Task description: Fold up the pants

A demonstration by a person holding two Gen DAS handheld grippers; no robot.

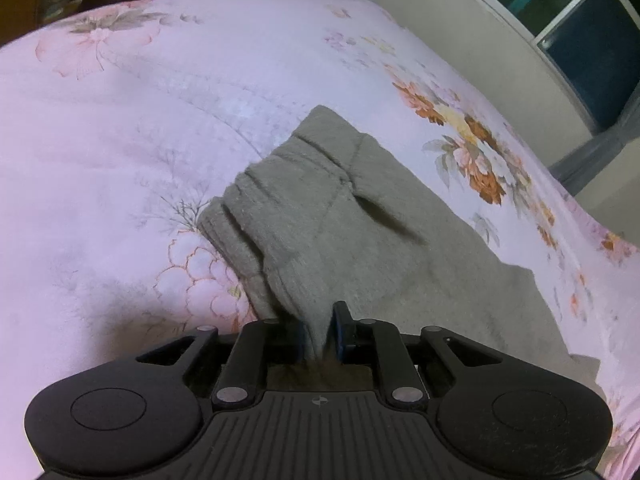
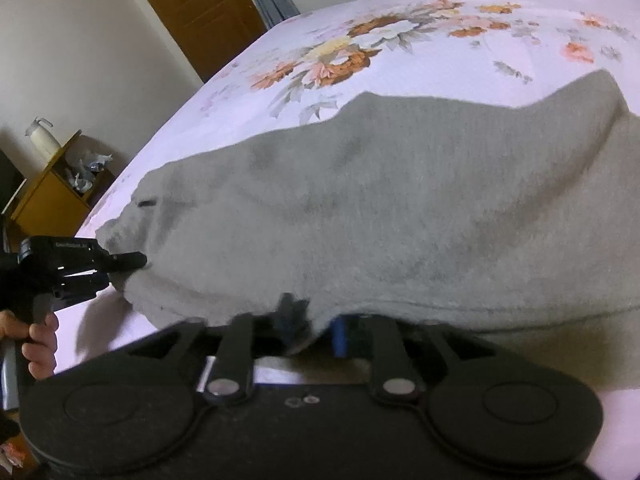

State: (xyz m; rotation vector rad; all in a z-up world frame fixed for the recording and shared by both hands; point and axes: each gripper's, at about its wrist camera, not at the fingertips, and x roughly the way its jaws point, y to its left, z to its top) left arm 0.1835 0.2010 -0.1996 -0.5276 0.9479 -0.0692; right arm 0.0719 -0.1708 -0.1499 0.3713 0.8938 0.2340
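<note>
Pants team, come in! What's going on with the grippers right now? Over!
Left gripper shut on the grey pants edge. Right gripper shut on the near edge too. Pants lifted off the floral bedspread. Nothing in the way.

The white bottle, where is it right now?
In the right wrist view the white bottle stands at far left on top of a yellow wooden cabinet, beside the floral bed, against the wall.
</note>
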